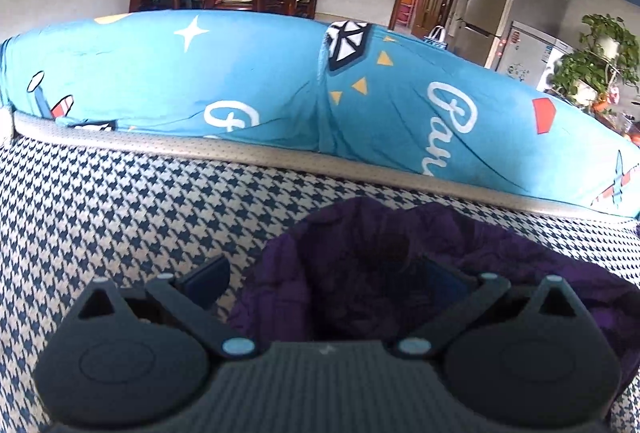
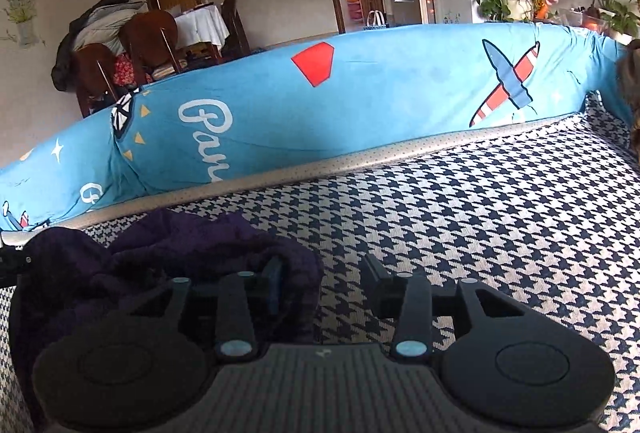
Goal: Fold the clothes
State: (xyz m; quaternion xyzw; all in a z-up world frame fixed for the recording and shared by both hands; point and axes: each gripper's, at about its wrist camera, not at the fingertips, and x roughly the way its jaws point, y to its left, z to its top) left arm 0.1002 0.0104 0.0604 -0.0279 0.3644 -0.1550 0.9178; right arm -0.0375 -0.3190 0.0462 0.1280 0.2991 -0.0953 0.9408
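A crumpled dark purple quilted garment [image 1: 400, 265] lies bunched on the navy-and-white houndstooth cushion [image 1: 120, 213], near the blue printed backrest cover [image 1: 248, 81]. The left gripper [image 1: 320, 277] spreads wide, one finger buried in the folds, clamping nothing. The right gripper [image 2: 324, 273] gapes likewise, its left finger against the garment's edge.
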